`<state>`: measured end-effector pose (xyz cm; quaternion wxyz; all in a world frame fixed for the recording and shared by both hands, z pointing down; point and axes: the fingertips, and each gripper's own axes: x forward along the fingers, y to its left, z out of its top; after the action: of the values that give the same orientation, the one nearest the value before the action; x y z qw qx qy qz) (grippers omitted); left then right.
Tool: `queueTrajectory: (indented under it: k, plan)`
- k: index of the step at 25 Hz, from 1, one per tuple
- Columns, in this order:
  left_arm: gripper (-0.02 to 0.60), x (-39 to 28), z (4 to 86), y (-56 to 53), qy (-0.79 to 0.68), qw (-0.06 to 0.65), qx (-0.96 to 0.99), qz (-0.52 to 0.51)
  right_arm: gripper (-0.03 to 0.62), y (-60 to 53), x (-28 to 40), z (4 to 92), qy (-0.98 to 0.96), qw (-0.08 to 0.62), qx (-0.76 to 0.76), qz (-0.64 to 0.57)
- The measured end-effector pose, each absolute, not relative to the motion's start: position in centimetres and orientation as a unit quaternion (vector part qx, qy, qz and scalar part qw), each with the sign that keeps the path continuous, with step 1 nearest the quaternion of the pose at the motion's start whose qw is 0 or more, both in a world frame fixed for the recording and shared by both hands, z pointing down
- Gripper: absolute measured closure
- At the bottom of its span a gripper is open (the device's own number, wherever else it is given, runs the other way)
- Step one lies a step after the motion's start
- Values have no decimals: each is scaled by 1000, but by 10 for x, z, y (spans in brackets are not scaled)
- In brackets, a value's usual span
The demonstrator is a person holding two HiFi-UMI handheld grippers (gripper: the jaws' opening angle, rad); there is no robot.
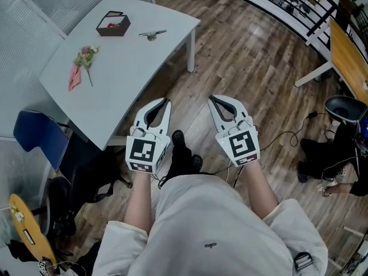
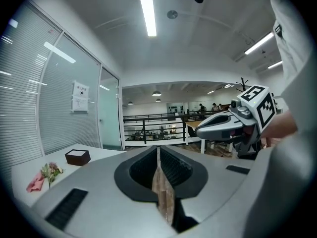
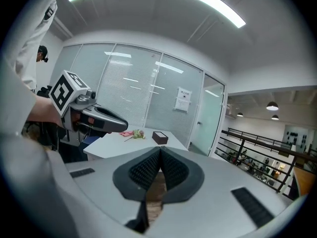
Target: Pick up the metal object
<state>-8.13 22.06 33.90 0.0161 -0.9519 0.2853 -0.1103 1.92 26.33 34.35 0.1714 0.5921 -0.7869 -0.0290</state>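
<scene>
The metal object (image 1: 152, 34), small and thin, lies on the white table (image 1: 132, 68) near its far right edge, next to a dark open box (image 1: 112, 23). I hold both grippers over the wooden floor in front of my body, well short of the table. My left gripper (image 1: 167, 101) is shut with nothing in it, its tips near the table's front corner. A little to the right, my right gripper (image 1: 211, 99) is also shut and empty. In the left gripper view the jaws (image 2: 158, 150) meet; in the right gripper view the jaws (image 3: 159, 150) meet too. Neither gripper view shows the metal object.
A flower sprig (image 1: 85, 56) and pink cloth (image 1: 74, 78) lie on the table's left part. A blue chair (image 1: 40, 135) and a dark bag (image 1: 92, 177) stand left of me. A wooden desk (image 1: 351, 56), black chair (image 1: 345, 107) and floor cables (image 1: 282, 135) are at the right.
</scene>
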Motion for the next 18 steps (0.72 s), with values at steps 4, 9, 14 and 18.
queueTrajectory:
  k: [4,9,14,18]
  plan:
    - [549,-76,339,210,283,13,-953,-108,586,254,24,342,-786,175,593,-29]
    - [548,-74,339,191,280,13,-954,-108,586,237,26,342,-786,178,592,-26]
    - [548,-69,339,167,276,9,-955,-108,586,214,29,345,-785,184,592,-20]
    - [548,-64,339,146,270,4,-957,-107,585,191,32,346,-783,188,592,-14]
